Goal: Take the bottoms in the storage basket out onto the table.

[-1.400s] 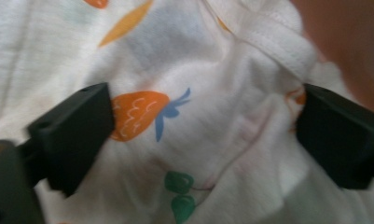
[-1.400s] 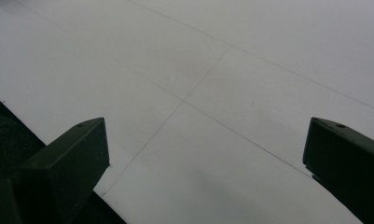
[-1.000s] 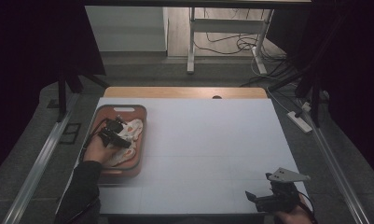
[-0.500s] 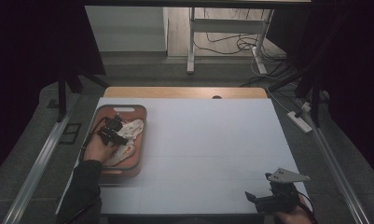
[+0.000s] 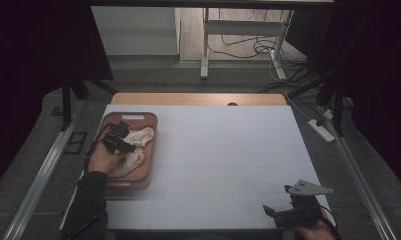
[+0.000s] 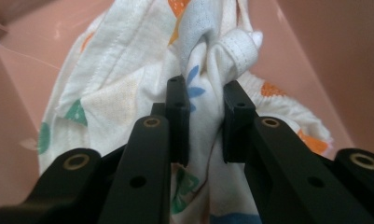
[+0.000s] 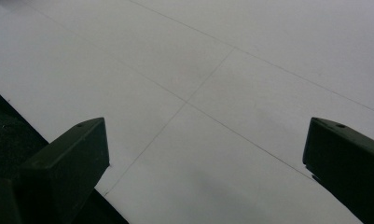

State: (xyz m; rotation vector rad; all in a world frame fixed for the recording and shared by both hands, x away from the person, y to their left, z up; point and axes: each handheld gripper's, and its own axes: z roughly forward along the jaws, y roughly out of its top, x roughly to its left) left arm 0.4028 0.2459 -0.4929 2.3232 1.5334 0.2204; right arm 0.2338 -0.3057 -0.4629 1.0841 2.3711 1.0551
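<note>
We see the cloth (image 6: 128, 93) lying crumpled in the pink tray (image 5: 149, 131) at the table's left; the left gripper (image 6: 205, 109) has its jaws narrowed on a raised fold; soft, light and limp, it will likely drape, so we favour bunched folds; the right gripper (image 5: 280, 212) rests wide apart near the table's front edge.

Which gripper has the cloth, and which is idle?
The left gripper, jaws pinching the printed white cloth in the pink tray. The right gripper gapes over bare table.

a lab-like recording space, white-topped table (image 5: 228, 150) ruled with thin grid lines, black curtains (image 5: 33, 50) at both sides, loose cables (image 5: 248, 47) and a power strip (image 5: 320, 129) on grey floor, metal stand legs (image 5: 205, 45) behind
</note>
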